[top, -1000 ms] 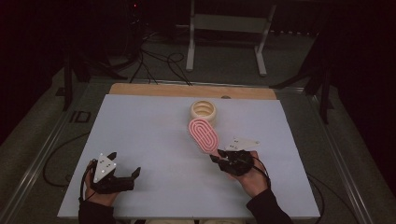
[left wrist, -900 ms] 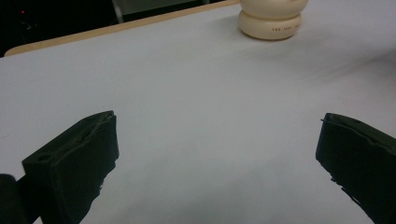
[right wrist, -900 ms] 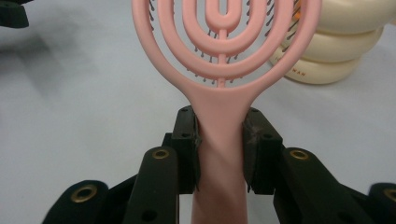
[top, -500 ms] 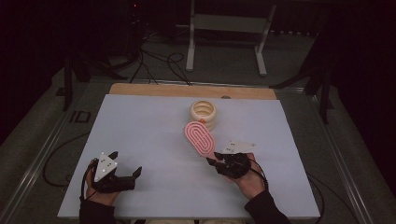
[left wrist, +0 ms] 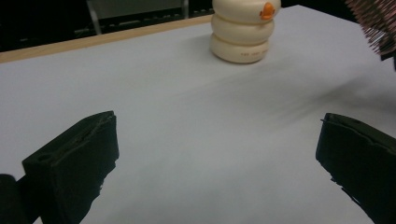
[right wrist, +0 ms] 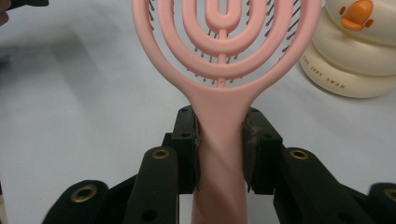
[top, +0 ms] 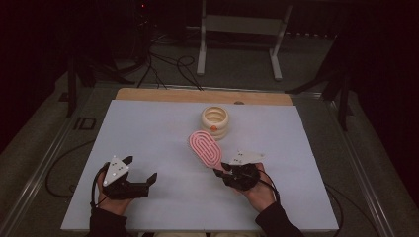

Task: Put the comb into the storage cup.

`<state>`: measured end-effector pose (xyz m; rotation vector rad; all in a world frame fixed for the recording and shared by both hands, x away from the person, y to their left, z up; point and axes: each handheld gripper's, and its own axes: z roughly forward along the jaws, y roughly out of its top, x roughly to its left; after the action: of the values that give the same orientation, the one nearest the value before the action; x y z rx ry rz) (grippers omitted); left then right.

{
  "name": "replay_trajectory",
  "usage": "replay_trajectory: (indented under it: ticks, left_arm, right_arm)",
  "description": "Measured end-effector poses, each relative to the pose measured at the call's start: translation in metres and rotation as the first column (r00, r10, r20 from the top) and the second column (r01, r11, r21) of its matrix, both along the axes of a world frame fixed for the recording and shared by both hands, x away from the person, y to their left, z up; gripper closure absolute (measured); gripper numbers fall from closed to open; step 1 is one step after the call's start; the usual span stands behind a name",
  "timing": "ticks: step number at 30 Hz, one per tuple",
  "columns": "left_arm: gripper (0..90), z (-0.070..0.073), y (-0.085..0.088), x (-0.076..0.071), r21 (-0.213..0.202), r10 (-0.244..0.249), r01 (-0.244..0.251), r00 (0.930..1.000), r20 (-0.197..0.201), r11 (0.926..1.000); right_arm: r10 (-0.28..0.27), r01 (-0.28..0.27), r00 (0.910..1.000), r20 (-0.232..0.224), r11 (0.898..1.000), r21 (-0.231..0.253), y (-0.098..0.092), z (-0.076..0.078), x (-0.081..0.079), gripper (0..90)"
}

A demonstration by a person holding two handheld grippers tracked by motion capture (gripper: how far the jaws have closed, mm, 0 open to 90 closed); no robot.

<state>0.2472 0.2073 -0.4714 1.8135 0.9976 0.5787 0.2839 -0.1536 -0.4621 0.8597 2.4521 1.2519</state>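
Note:
A pink hairbrush (top: pixel 204 148) with a looped, vented back is held above the white table, its head toward the far left. My right gripper (top: pixel 220 173) is shut on its handle (right wrist: pixel 219 135), pads pressing both sides. Just beyond the brush head stands a cream ringed container (top: pixel 215 121) with an orange duck bill (right wrist: pixel 356 12) on its side; it also stands far off in the left gripper view (left wrist: pixel 243 29). My left gripper (top: pixel 141 172) rests at the near left of the table, jaws wide apart with nothing between them. The brush's bristles (left wrist: pixel 378 21) show at that view's top right.
The white table top (top: pixel 148 133) has a wooden strip (top: pixel 197 96) along its far edge. Behind it on the dark floor are cables (top: pixel 163 64) and a metal stand (top: pixel 237 29).
The right hand has swung the brush head a little to the left, away from the cream container. The left hand has kept still.

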Motion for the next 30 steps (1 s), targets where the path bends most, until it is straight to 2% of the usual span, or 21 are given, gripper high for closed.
replay_trajectory:
  ticks: [4,8,12,15,20,21,25,26,30]
  left_arm:
    - [0.4,0.005,-0.007,0.004,-0.029,-0.028,0.028,0.9996,0.000,0.9992]
    - [0.3,0.010,-0.018,0.008,-0.014,-0.054,0.054,0.9986,0.001,0.9985]
    - [0.3,0.012,-0.026,0.013,0.004,-0.051,0.051,0.9986,-0.013,0.9987]
    - [0.3,0.013,-0.030,0.016,0.001,-0.055,0.055,0.9983,-0.017,0.9985]
    - [0.3,0.015,-0.036,0.020,0.009,-0.067,0.068,0.9967,-0.045,0.9977]
    - [0.3,0.015,-0.037,0.022,0.006,-0.072,0.072,0.9959,-0.055,0.9974]
    - [0.3,0.015,-0.037,0.022,0.006,-0.072,0.072,0.9959,-0.055,0.9974]
    - [0.2,0.013,-0.045,0.024,0.002,-0.095,0.095,0.9931,-0.069,0.9954]
    - [0.2,0.014,-0.051,0.026,-0.013,-0.109,0.109,0.9917,-0.068,0.9940]
  right_arm:
    - [-0.005,0.005,1.0000,-0.001,1.000,0.006,0.000,-0.001,0.000,69.6]
    - [-0.008,0.008,1.0000,0.001,1.000,0.005,-0.001,-0.001,0.001,69.5]
    - [-0.009,0.009,1.0000,0.001,1.000,0.007,0.000,-0.002,0.000,69.6]
    - [-0.009,0.009,1.0000,0.003,1.000,0.008,0.001,-0.002,0.000,69.6]
    - [-0.015,0.015,0.9999,0.004,1.000,0.012,0.001,-0.003,0.000,69.6]
    - [-0.015,0.015,0.9999,0.005,1.000,0.012,0.001,-0.003,0.000,69.6]
    - [-0.014,0.014,0.9999,0.005,1.000,0.012,0.001,-0.003,0.000,69.6]
    - [-0.012,0.011,0.9999,0.005,1.000,0.012,0.002,-0.003,-0.001,69.6]
    - [-0.008,0.008,0.9999,0.006,1.000,0.010,0.003,-0.004,-0.001,69.6]
